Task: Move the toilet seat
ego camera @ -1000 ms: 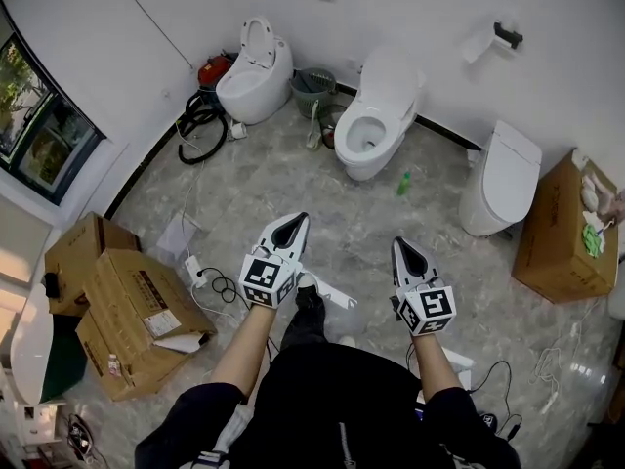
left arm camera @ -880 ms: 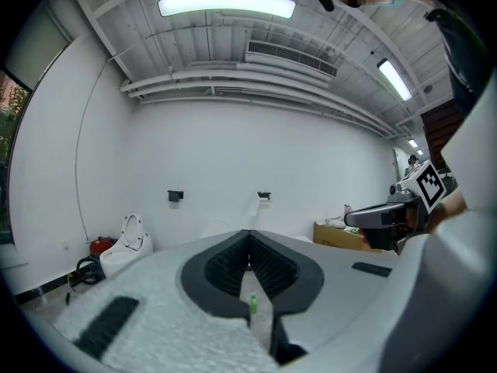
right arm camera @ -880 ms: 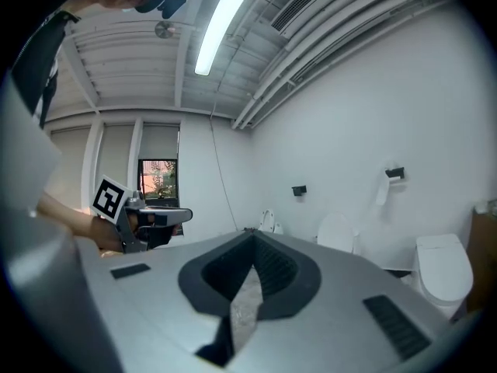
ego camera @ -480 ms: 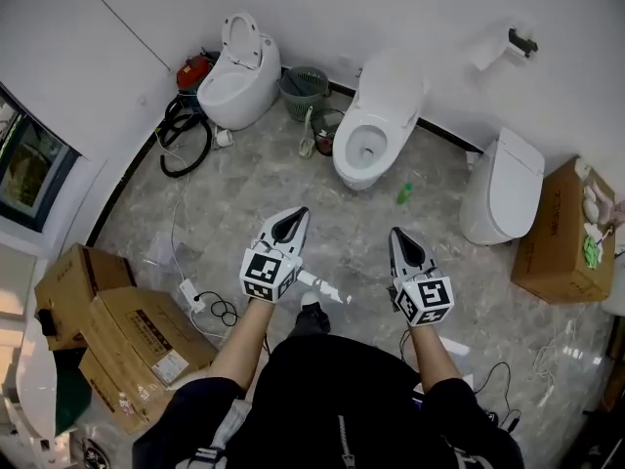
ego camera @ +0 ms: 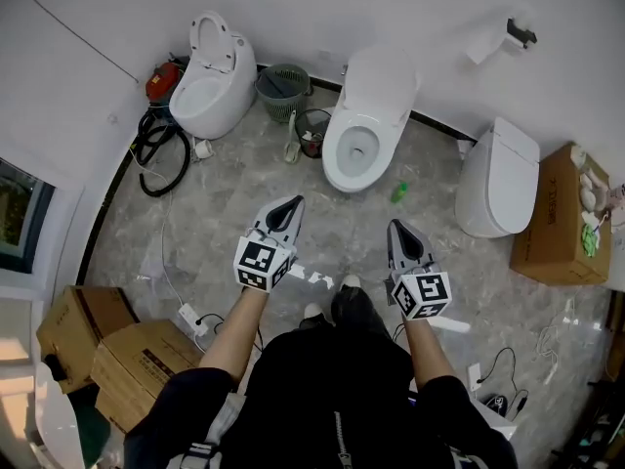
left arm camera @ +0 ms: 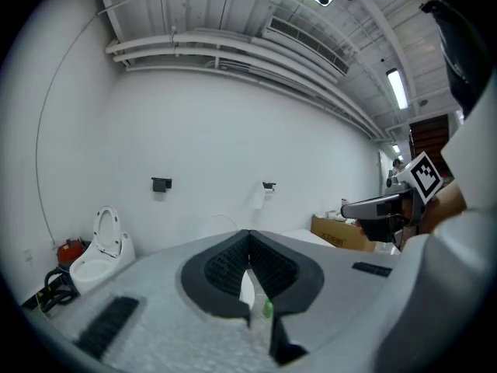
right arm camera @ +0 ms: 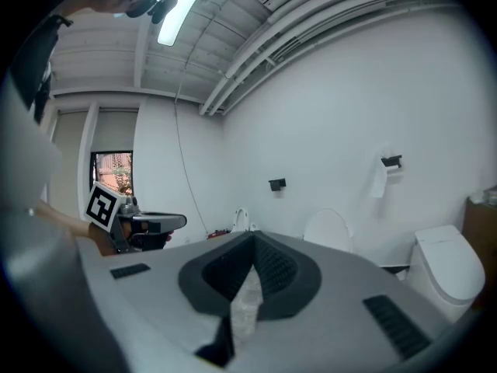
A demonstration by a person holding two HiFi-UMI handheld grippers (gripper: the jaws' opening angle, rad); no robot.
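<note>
A white toilet [ego camera: 359, 125] stands at the middle of the far wall with its seat and lid raised against the wall; its raised lid [right arm camera: 335, 230] shows in the right gripper view. My left gripper [ego camera: 289, 206] is held above the floor, short of the toilet and to its left, jaws shut and empty. My right gripper [ego camera: 396, 229] hangs level with it to the right, also shut with nothing in it. Both point toward the far wall. In the left gripper view the toilet is mostly hidden behind the shut jaws.
A second toilet [ego camera: 208, 78] with its seat up stands at the far left, a third with a closed lid [ego camera: 498, 177] at the right. A green basket [ego camera: 283, 84], a small bin [ego camera: 312, 125], a green bottle [ego camera: 399, 192], black hose [ego camera: 154, 145], floor cables and cardboard boxes [ego camera: 557, 213] lie around.
The view has moved forward toward the middle toilet, which now sits nearer and more central. Both grippers have stayed shut and kept their spacing.
</note>
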